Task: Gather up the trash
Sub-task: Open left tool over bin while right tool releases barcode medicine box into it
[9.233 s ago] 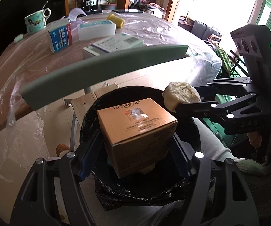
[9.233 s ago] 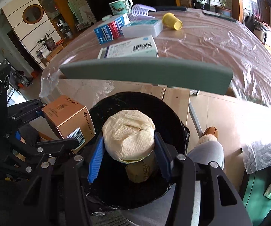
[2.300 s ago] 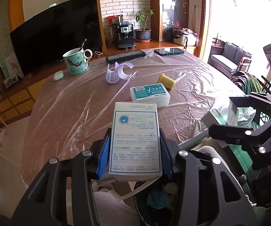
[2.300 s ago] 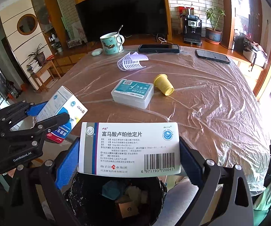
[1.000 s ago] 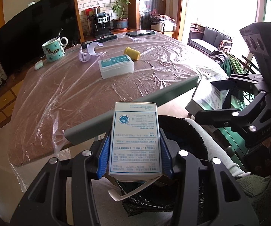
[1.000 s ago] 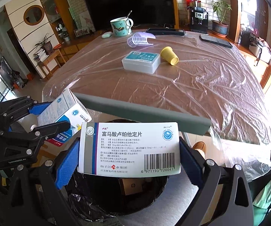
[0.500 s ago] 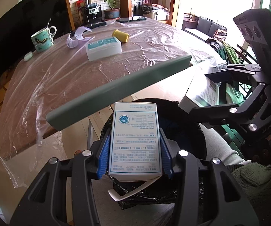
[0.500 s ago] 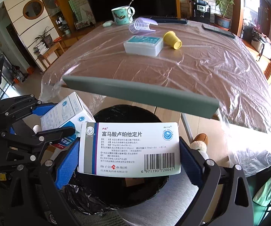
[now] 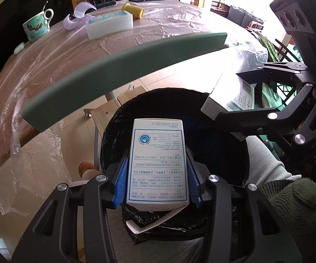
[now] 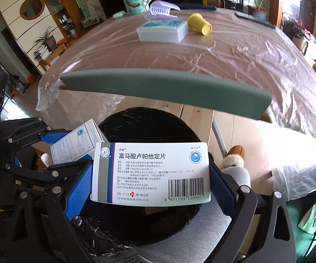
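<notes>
My left gripper (image 9: 156, 166) is shut on a tall white medicine box (image 9: 158, 153) with blue print, held over the mouth of a black-lined trash bin (image 9: 228, 160). Its loose flap hangs below. My right gripper (image 10: 151, 175) is shut on a wide white medicine box (image 10: 151, 166) with a barcode, also above the bin (image 10: 149, 127). In the left wrist view the right gripper (image 9: 245, 100) and its box (image 9: 225, 92) hang over the bin's right rim. In the right wrist view the left gripper (image 10: 70, 151) with its box (image 10: 76, 142) is at the bin's left rim.
A table edge padded with green foam (image 9: 122, 70) runs just beyond the bin. On the plastic-covered table stand a mug (image 10: 136, 2), a clear plastic box (image 10: 162, 30), a yellow cup (image 10: 199, 26) and a lilac comb-like piece (image 10: 160, 11). A person's leg and slipper (image 10: 234, 155) are beside the bin.
Both grippers have sunk toward the bin with their boxes still held. The bin's mouth now fills more of each view and the table edge sits higher.
</notes>
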A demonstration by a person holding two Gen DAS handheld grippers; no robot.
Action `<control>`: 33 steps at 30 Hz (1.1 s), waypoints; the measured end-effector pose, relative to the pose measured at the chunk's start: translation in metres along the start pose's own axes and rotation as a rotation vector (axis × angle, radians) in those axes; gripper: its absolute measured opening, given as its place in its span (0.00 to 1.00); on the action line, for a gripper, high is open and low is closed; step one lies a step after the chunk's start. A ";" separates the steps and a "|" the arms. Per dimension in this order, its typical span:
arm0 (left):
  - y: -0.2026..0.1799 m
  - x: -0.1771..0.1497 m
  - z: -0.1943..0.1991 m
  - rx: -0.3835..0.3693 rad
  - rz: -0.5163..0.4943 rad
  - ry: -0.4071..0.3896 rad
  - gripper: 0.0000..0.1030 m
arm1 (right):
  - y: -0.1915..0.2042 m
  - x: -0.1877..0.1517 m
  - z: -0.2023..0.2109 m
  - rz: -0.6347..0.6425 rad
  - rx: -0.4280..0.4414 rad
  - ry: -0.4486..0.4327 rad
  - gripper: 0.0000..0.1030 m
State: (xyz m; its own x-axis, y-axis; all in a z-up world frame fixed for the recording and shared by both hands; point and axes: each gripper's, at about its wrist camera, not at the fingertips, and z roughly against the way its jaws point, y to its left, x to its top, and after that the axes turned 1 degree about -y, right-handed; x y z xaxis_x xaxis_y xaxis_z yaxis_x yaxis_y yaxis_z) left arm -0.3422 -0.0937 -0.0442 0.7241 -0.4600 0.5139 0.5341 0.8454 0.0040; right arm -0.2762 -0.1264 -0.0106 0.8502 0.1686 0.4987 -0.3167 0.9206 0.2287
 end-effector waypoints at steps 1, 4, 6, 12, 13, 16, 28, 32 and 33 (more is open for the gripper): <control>0.000 -0.001 -0.004 -0.002 0.000 0.007 0.46 | 0.000 0.000 -0.003 -0.003 0.000 0.004 0.91; 0.001 -0.001 -0.010 -0.007 -0.001 0.021 0.46 | 0.002 -0.003 -0.010 -0.003 -0.004 0.017 0.91; 0.001 -0.002 -0.015 -0.009 -0.001 0.031 0.46 | 0.002 -0.004 -0.016 -0.004 -0.005 0.027 0.91; 0.002 -0.004 -0.028 -0.010 -0.004 0.059 0.46 | 0.003 -0.004 -0.026 -0.006 -0.013 0.040 0.91; 0.001 -0.004 -0.029 -0.009 -0.006 0.062 0.46 | 0.004 -0.003 -0.027 -0.008 -0.012 0.040 0.91; 0.001 -0.004 -0.033 -0.008 -0.005 0.071 0.46 | 0.004 -0.002 -0.030 -0.012 -0.011 0.039 0.91; 0.001 -0.006 -0.048 -0.011 -0.007 0.093 0.46 | 0.002 0.000 -0.045 -0.025 -0.008 0.050 0.91; 0.002 -0.005 -0.051 -0.012 -0.009 0.097 0.46 | -0.002 -0.001 -0.047 -0.034 -0.013 0.051 0.91; 0.001 -0.005 -0.051 -0.012 -0.010 0.097 0.46 | -0.003 -0.001 -0.046 -0.035 -0.014 0.051 0.91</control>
State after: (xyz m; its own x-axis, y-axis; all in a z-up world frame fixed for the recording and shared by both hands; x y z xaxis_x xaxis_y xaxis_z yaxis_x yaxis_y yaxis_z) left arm -0.3229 -0.1048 -0.0909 0.7570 -0.4933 0.4285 0.5466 0.8374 -0.0016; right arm -0.2566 -0.1126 -0.0506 0.8814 0.1534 0.4468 -0.2804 0.9311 0.2334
